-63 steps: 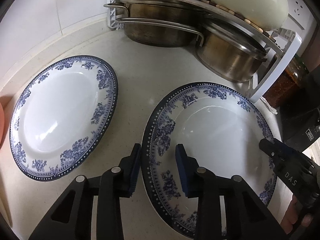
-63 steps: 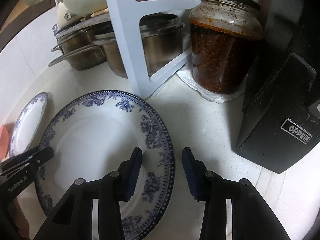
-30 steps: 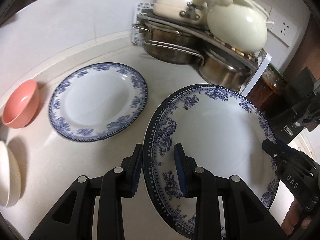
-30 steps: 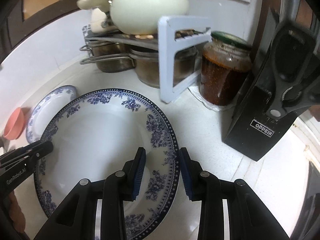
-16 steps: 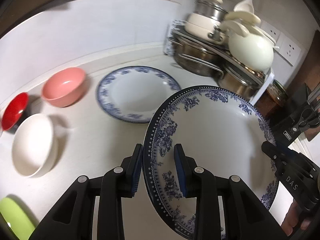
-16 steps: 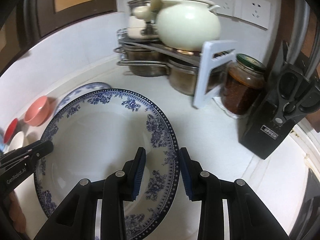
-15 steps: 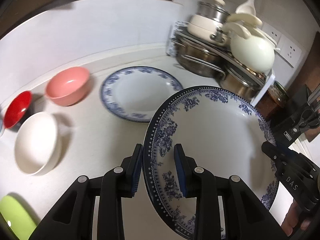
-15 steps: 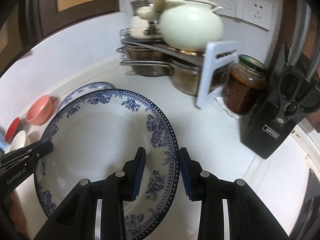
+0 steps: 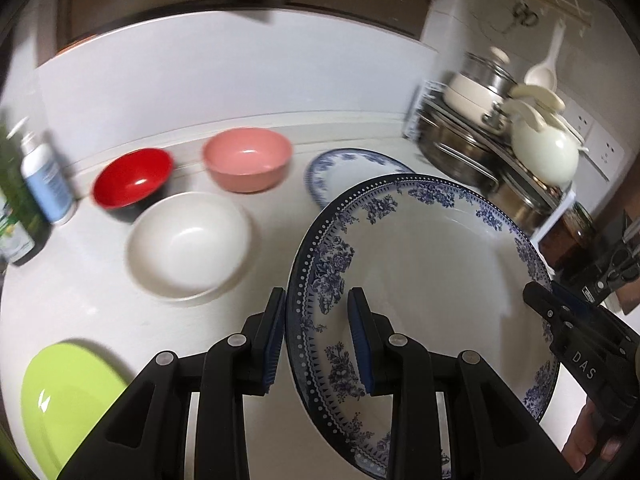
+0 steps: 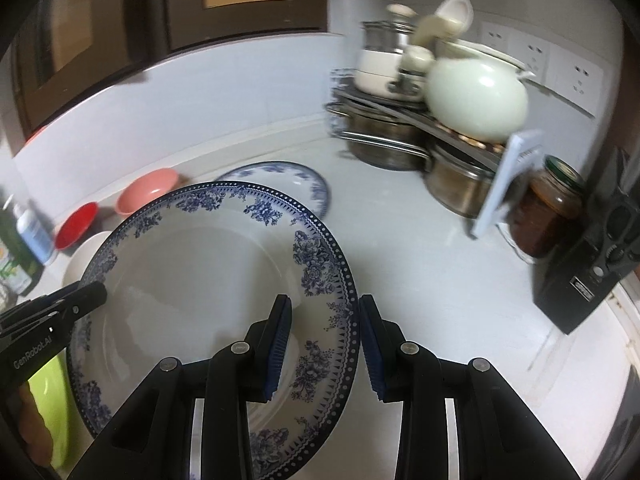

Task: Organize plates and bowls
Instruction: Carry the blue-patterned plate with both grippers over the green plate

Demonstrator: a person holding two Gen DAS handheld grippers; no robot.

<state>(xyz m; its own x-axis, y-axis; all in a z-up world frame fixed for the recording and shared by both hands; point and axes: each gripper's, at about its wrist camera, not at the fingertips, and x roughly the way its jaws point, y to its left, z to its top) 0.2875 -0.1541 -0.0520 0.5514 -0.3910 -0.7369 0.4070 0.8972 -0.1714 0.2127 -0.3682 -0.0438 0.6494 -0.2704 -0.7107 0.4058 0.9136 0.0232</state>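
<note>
Since a second ago both grippers have carried the plate (image 9: 432, 264) up off the counter (image 10: 420, 264); left gripper (image 9: 317, 340) and right gripper (image 10: 324, 344) each clamp opposite rims, angled downward. Second plate (image 9: 344, 168) sits half-hidden behind; background blurred

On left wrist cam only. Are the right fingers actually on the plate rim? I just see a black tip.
Observer: Yes. On the right gripper, the fingers straddle the rim of the blue-patterned plate, with one pad on its face and one outside the edge.
Operator: What's right of the plate? It's cut off here.
Observer: A black knife block stands on the counter, apart from the plate.
</note>
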